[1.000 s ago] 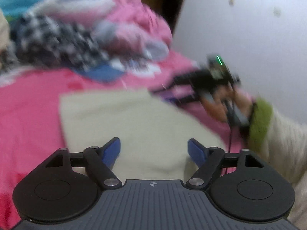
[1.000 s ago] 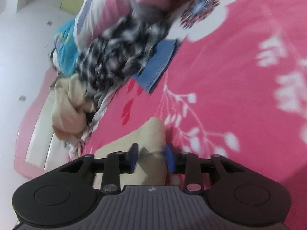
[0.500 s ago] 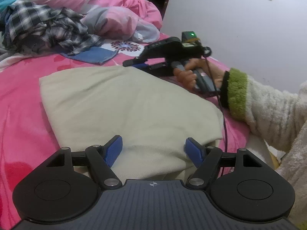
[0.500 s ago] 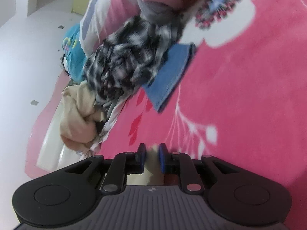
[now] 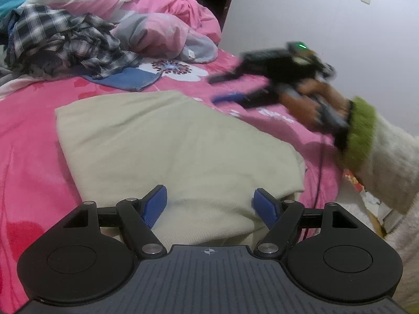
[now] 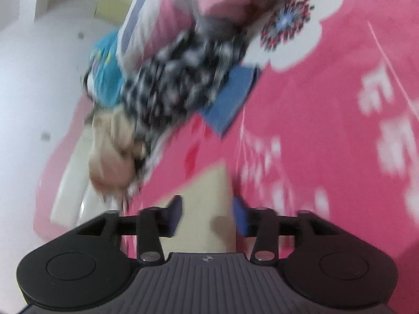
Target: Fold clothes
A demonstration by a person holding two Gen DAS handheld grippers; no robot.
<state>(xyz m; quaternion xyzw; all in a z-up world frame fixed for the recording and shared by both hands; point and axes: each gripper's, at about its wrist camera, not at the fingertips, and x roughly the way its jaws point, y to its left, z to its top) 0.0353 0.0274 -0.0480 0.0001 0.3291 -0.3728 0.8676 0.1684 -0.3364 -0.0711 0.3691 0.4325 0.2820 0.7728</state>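
A cream garment (image 5: 167, 141) lies folded flat on the pink flowered bedsheet (image 5: 28, 136). My left gripper (image 5: 210, 198) hovers open over its near edge, with cloth under the blue pads and nothing pinched. At the right, a hand with a green cuff holds my right gripper (image 5: 222, 89), blurred, just off the garment's far right corner. In the right wrist view the right gripper (image 6: 208, 209) has its jaws opening. A corner of the cream garment (image 6: 207, 191) shows between them, and the pads do not press it.
A crumpled black-and-white plaid shirt (image 5: 65, 39) and a blue cloth (image 5: 128, 78) lie beyond the garment, below a pink quilt (image 5: 162, 18). A tan garment (image 6: 112, 151) and a teal one (image 6: 104, 78) sit at the bed's far side. A white wall (image 5: 327, 13) rises at the right.
The right gripper was shut on the cream garment's corner; its jaws have spread off the cloth and it has drawn back to the right. The left gripper has stayed open over the near edge.
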